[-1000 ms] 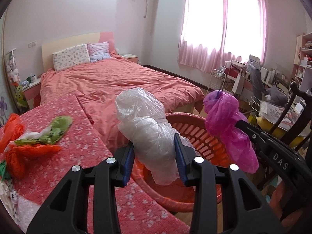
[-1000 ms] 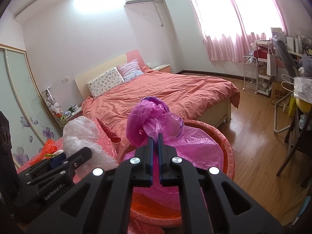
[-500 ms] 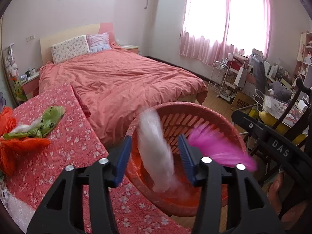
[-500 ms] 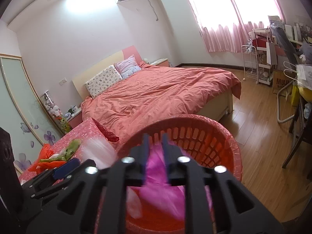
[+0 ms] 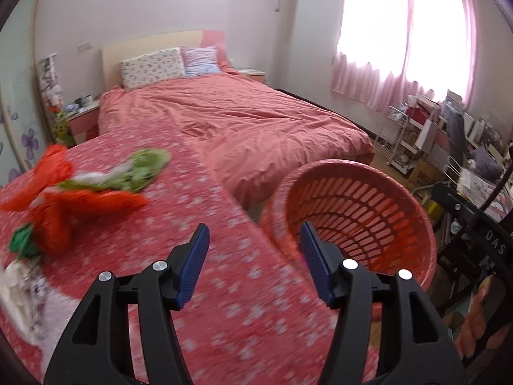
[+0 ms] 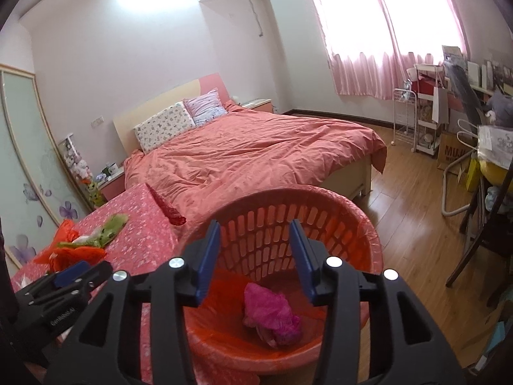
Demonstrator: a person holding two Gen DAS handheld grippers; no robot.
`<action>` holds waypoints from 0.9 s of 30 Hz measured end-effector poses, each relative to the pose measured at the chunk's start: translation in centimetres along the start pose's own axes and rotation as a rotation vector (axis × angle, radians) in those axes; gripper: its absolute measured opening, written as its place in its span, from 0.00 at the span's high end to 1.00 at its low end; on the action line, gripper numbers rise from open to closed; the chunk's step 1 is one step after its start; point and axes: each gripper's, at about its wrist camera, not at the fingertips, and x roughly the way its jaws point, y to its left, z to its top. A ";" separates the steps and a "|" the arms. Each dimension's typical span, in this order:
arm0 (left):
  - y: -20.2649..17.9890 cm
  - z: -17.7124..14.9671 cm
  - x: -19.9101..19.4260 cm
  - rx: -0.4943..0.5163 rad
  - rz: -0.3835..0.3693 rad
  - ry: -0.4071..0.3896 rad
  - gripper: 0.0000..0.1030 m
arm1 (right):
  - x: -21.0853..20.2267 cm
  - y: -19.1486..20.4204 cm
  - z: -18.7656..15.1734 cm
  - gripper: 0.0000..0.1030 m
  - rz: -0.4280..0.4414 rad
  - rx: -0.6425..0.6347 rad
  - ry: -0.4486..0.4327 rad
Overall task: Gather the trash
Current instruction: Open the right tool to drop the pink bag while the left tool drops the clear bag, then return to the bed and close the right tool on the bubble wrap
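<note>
An orange slotted basket (image 5: 368, 192) stands beside the table; it also shows in the right wrist view (image 6: 320, 205). A magenta plastic bag (image 6: 272, 312) lies in its bottom. My left gripper (image 5: 253, 256) is open and empty over the table's right edge, next to the basket. My right gripper (image 6: 255, 256) is open and empty above the basket. Orange bags (image 5: 54, 202) and a green bag (image 5: 141, 170) lie on the table at the left, also in the right wrist view (image 6: 73, 250). The clear bag is hidden.
The table has a red flowered cloth (image 5: 224, 282). A bed with a coral cover (image 5: 250, 122) stands behind it. A white rack (image 6: 407, 115), a cluttered desk and a dark chair (image 6: 481, 224) line the right side on a wood floor.
Both grippers opened and dropped their bags, the clear one and the magenta one, into the basket. The left gripper has swung left toward the table.
</note>
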 end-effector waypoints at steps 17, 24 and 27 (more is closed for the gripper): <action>16.3 -4.3 -11.0 -0.253 0.293 -0.096 0.41 | -2.6 17.3 -6.1 0.56 0.283 -0.238 0.153; 21.3 -6.5 -13.6 -0.340 0.400 -0.107 0.39 | -2.6 24.2 -10.6 0.56 0.356 -0.339 0.242; 22.9 -7.5 -14.3 -0.368 0.419 -0.106 0.39 | -2.3 26.1 -11.9 0.57 0.373 -0.354 0.281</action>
